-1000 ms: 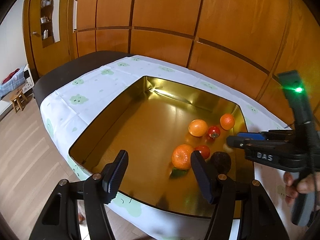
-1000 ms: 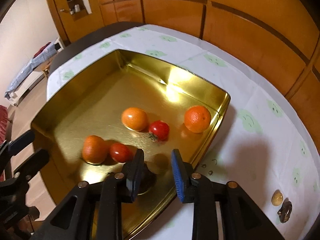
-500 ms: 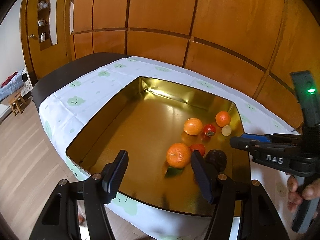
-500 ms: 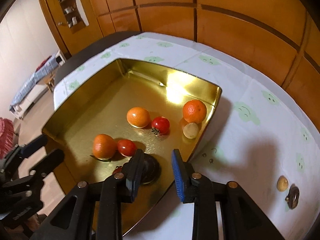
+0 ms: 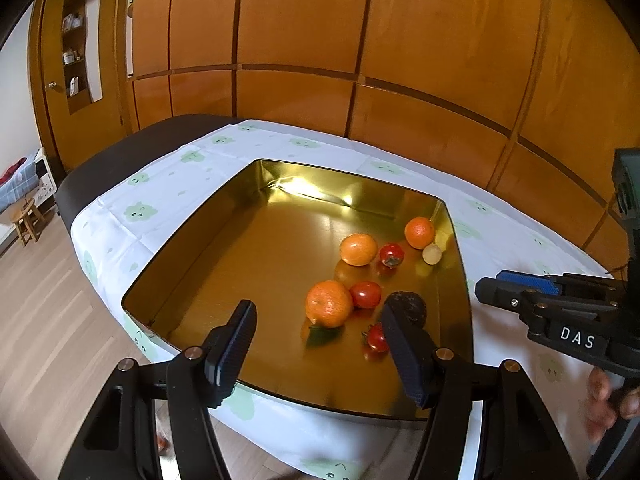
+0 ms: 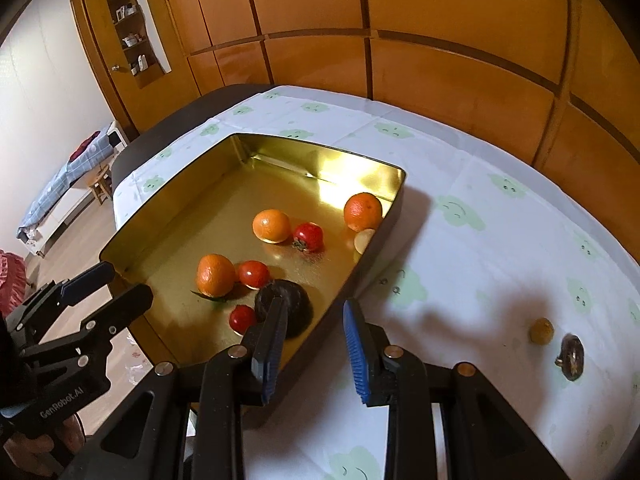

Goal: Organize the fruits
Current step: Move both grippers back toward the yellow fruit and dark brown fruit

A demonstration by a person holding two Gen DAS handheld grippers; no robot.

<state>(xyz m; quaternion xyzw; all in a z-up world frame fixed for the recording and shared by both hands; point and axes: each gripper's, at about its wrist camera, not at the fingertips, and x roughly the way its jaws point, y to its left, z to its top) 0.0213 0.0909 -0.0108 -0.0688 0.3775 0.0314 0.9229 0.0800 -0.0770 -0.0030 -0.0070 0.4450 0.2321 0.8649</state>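
Observation:
A gold metal tray (image 5: 462, 264) (image 6: 394, 200) on the table holds three oranges (image 5: 329, 303) (image 6: 215, 274), three red tomatoes (image 5: 365, 294) (image 6: 253, 273), a dark avocado (image 5: 408, 305) (image 6: 294, 300) and a small pale round fruit (image 5: 431, 254) (image 6: 364, 239). My left gripper (image 5: 320, 350) is open and empty above the tray's near edge. My right gripper (image 6: 314, 344) is open and empty, held over the tray's right rim. A small yellow fruit (image 6: 541, 331) and a dark brown fruit (image 6: 572, 356) lie on the tablecloth to the right.
The table has a white cloth with green prints (image 6: 480, 208) and a dark edge (image 5: 120, 152). Wooden wall panels (image 5: 360, 60) stand behind it. A stool (image 5: 28, 220) and a bed stand on the floor at left.
Both grippers have pulled back and up from the tray. A pale round fruit and a third small tomato now lie in the tray; they were not visible one second ago.

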